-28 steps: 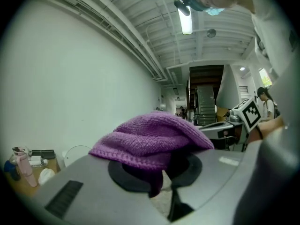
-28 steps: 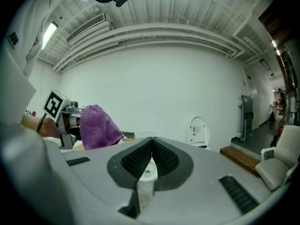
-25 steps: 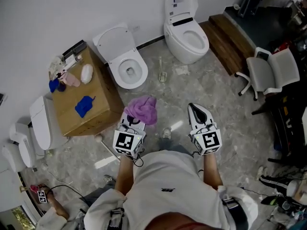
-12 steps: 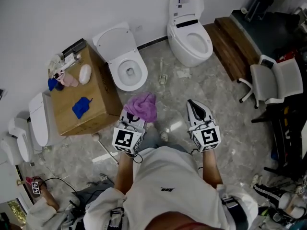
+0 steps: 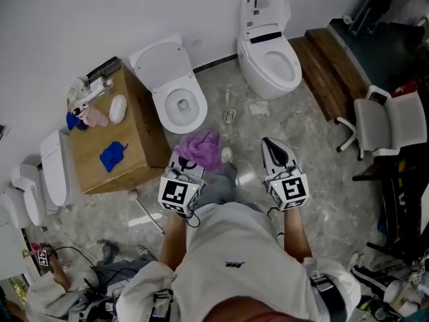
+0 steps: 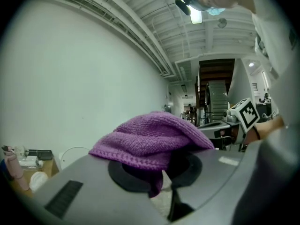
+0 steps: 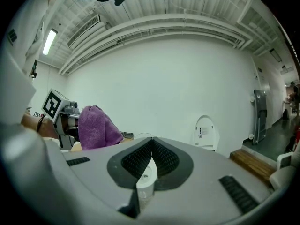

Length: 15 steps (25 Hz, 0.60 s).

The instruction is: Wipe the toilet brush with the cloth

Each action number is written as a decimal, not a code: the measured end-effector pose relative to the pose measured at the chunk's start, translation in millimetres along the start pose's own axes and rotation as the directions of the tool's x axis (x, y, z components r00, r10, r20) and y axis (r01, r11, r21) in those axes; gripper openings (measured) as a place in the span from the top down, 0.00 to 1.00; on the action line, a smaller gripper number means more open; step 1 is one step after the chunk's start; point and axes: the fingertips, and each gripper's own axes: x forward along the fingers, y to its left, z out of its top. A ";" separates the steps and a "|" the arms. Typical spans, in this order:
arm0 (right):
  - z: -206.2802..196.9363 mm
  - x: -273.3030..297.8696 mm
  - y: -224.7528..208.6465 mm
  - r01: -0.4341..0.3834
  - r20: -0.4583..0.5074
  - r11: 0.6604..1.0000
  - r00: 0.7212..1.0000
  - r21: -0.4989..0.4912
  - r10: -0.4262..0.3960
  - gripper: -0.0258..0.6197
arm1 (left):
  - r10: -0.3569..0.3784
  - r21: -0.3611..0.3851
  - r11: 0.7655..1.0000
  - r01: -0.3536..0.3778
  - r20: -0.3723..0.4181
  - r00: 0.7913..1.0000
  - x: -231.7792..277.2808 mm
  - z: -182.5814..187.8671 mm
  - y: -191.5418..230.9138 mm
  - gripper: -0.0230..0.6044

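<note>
A purple knitted cloth [image 5: 200, 148] is bunched over the tips of my left gripper [image 5: 192, 159], which is shut on it. In the left gripper view the cloth [image 6: 152, 142] drapes over the closed jaws [image 6: 164, 175]. My right gripper [image 5: 269, 146] is beside it at the same height, shut and with nothing in it; its tips [image 7: 151, 146] meet. A thin upright item in a small holder [image 5: 230, 113], possibly the toilet brush, stands on the floor between the two toilets, well ahead of both grippers. A stick with a pale round end [image 5: 137, 198] lies on the floor at the left.
Two white toilets [image 5: 175, 89] [image 5: 271, 49] stand against the far wall. A cardboard box [image 5: 144, 129] at the left bears a blue rag [image 5: 112, 155] and small bottles. Wooden steps [image 5: 332, 62] and a grey chair [image 5: 389, 123] are at the right. Another person crouches at lower left [image 5: 47, 294].
The person has stepped toward the toilets, carrying both grippers along; a foot now shows under the cloth. The cloth stays held in the left gripper.
</note>
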 end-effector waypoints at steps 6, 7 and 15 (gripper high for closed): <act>-9.0 53.6 -28.0 -0.031 -0.041 1.000 0.999 0.000 0.031 0.97 | 0.000 -0.017 1.000 0.000 -0.019 1.000 47.5 -11.5 31.3 0.86; -10.2 63.7 -32.9 -0.039 -0.046 0.999 0.998 -0.002 0.039 0.97 | 0.002 -0.019 1.000 -0.002 -0.022 1.000 56.4 -13.8 37.9 0.86; -25.3 159.0 -86.1 -0.077 -0.113 0.997 0.991 -0.005 0.076 0.97 | 0.006 -0.066 0.998 -0.010 -0.062 0.998 144.7 -42.8 92.3 0.86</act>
